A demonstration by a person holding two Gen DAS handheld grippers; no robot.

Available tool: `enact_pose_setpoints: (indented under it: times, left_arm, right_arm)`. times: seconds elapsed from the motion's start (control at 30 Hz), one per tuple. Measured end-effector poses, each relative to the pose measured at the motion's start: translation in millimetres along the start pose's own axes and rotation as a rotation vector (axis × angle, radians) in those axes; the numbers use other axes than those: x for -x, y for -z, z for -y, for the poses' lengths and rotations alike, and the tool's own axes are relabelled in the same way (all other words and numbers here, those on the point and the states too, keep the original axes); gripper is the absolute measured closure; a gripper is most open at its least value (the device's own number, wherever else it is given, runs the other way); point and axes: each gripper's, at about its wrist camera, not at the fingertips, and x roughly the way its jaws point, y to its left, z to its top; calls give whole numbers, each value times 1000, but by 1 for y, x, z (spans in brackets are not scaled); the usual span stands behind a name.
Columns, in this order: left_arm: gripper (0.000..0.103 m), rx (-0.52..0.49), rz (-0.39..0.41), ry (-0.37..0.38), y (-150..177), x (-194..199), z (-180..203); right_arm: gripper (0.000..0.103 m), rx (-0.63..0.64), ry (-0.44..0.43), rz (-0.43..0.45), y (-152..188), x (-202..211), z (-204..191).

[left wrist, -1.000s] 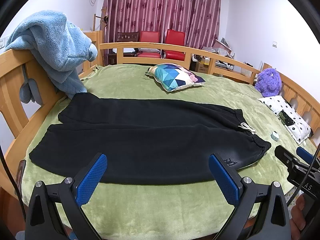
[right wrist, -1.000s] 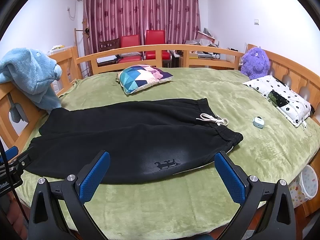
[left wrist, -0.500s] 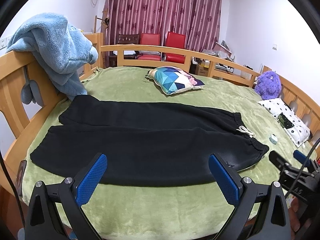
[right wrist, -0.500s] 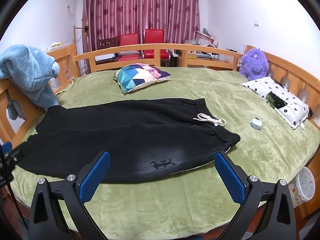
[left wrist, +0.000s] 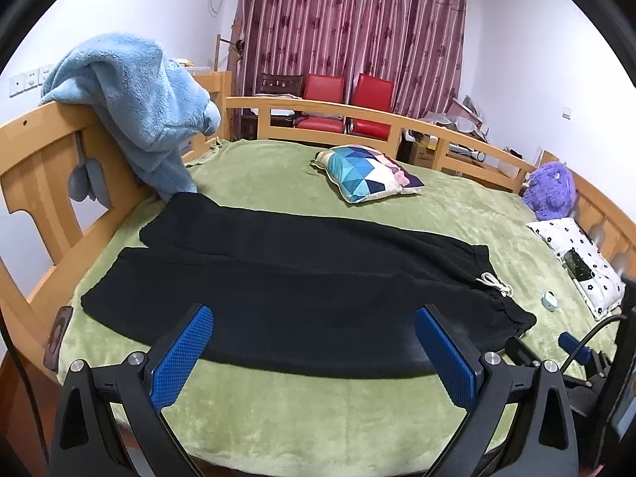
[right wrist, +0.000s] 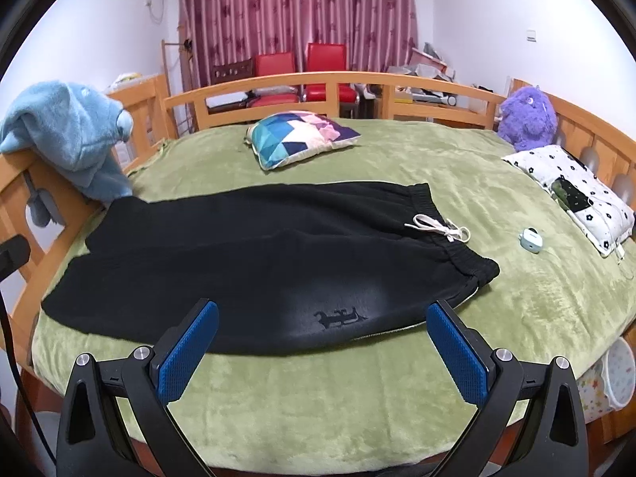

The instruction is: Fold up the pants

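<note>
I have drawn both claws back and up a little from the near edge of the bed [left wrist: 357,429] over the last second, so more of the green blanket shows below the black pants [left wrist: 302,278] than it did a moment ago, and nothing on the bed itself has shifted. My left gripper [left wrist: 314,351] hangs with its blue pads wide apart and nothing between them; my right gripper [right wrist: 322,351] is the same, spread and empty. The pants lie flat along the near edge, both legs side by side and running toward the left end of the bed, where the far cuff ends just under the blue fleece [left wrist: 135,107] draped over the wooden rail. The waistband [right wrist: 457,246] sits toward the right, with its white drawstring [right wrist: 437,228] loose on top, and a small dog print [right wrist: 342,316] faces me near the front hem. A small pale-blue case [right wrist: 530,240] rests on the blanket between the waistband and the spotted pillow [right wrist: 572,194], clear of the cloth. I judge no fold has begun: the pull-back reads to me as lining up, and the likely first move is closing on the near leg's edge to lay it over the far one.
</note>
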Motion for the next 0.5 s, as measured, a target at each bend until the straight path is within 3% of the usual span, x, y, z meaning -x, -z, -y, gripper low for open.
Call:
enact_pose_setpoints:
  times: [0.23, 0.5]
  left_arm:
    - [0, -27, -21, 25, -5, -5, 0]
    - [1, -91, -57, 20, 0, -7, -1]
  right_arm:
    - [0, -37, 5, 28, 2, 9, 3]
    - [0, -48, -53, 31, 5, 21, 12]
